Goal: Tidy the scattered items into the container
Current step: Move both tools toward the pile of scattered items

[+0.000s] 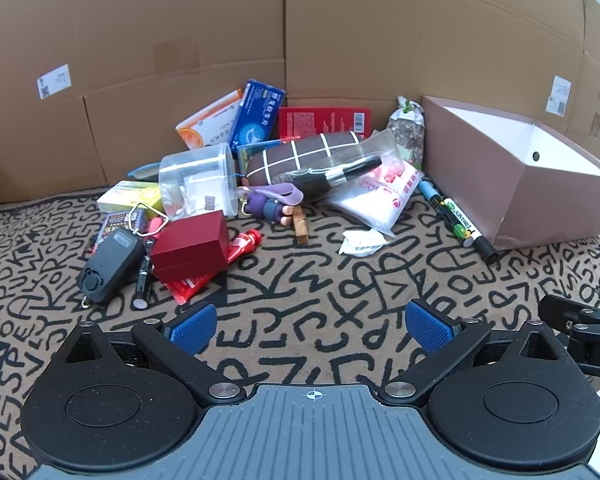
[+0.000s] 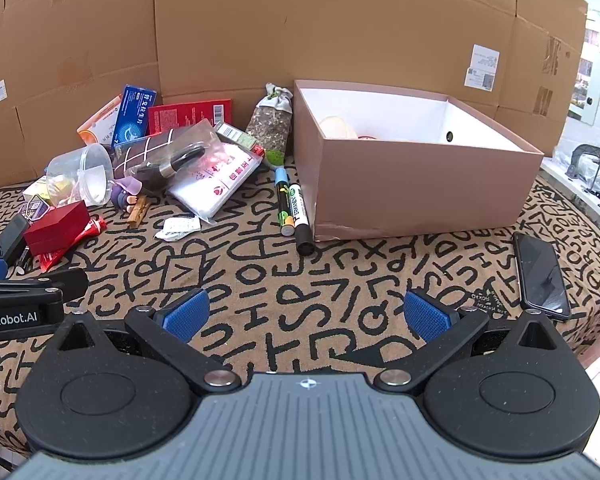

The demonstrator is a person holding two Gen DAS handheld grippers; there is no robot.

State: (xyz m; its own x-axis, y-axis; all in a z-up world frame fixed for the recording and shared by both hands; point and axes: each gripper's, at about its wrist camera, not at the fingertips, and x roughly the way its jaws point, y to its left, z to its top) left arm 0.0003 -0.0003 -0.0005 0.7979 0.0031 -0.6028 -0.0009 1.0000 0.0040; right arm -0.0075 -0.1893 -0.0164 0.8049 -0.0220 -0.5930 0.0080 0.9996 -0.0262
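Note:
A pink cardboard box (image 2: 420,192) with a white inside stands at the right; it also shows in the left wrist view (image 1: 512,188). It holds a pale round item (image 2: 336,126). A pile of scattered items lies left of it: a red box (image 1: 192,246), a clear plastic tub (image 1: 198,182), a brown checked pouch (image 1: 300,152), a plastic bag with a brush (image 1: 376,188), two markers (image 2: 294,210), a black key fob (image 1: 108,264). My left gripper (image 1: 312,326) is open and empty above the mat. My right gripper (image 2: 304,316) is open and empty, short of the box.
A patterned letter mat (image 2: 284,280) covers the surface. Cardboard walls (image 2: 300,20) stand behind. A black phone (image 2: 542,276) lies right of my right gripper. A crumpled white paper (image 1: 360,242) and a wooden clip (image 1: 300,226) lie in front of the pile.

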